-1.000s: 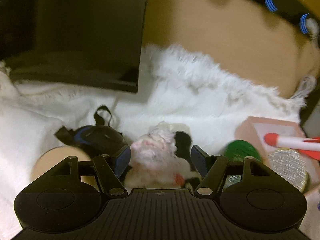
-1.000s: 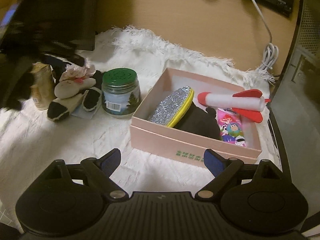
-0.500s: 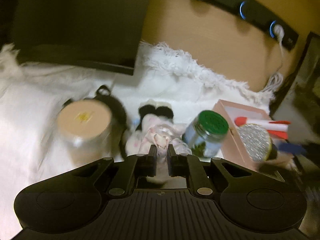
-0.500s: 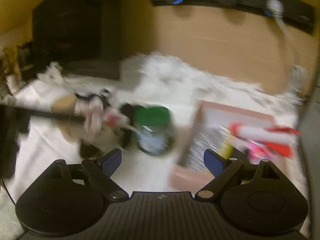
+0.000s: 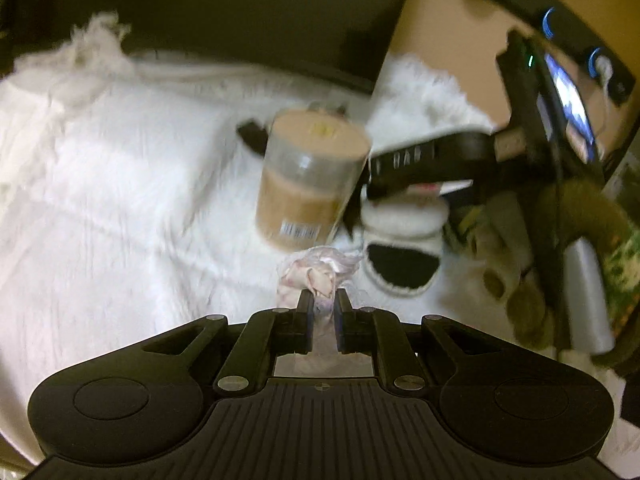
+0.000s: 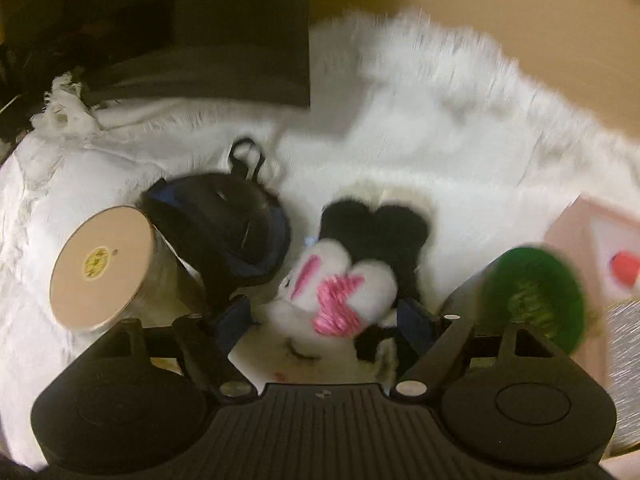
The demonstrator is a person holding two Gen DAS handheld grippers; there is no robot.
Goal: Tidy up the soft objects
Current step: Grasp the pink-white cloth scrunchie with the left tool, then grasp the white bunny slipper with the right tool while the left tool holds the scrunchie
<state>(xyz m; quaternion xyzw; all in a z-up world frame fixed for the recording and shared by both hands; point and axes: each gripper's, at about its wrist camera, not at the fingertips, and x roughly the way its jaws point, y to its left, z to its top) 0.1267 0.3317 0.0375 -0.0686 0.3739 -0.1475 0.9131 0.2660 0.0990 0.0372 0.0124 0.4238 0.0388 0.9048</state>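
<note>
White fluffy rug (image 5: 120,184) covers surface. Left gripper (image 5: 322,310) clenched on pink fabric scrunchie (image 5: 316,270): light, limp. Right gripper (image 6: 324,320) spread around plush slipper (image 6: 340,292) mid-rug; soft, squashy, grip mid-body.

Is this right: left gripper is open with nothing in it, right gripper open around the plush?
Not quite. The left gripper is shut on the pale pink fabric piece, as the left wrist view shows. The rest holds: in the right wrist view the right gripper is open, its fingers either side of the white and black plush.
</note>
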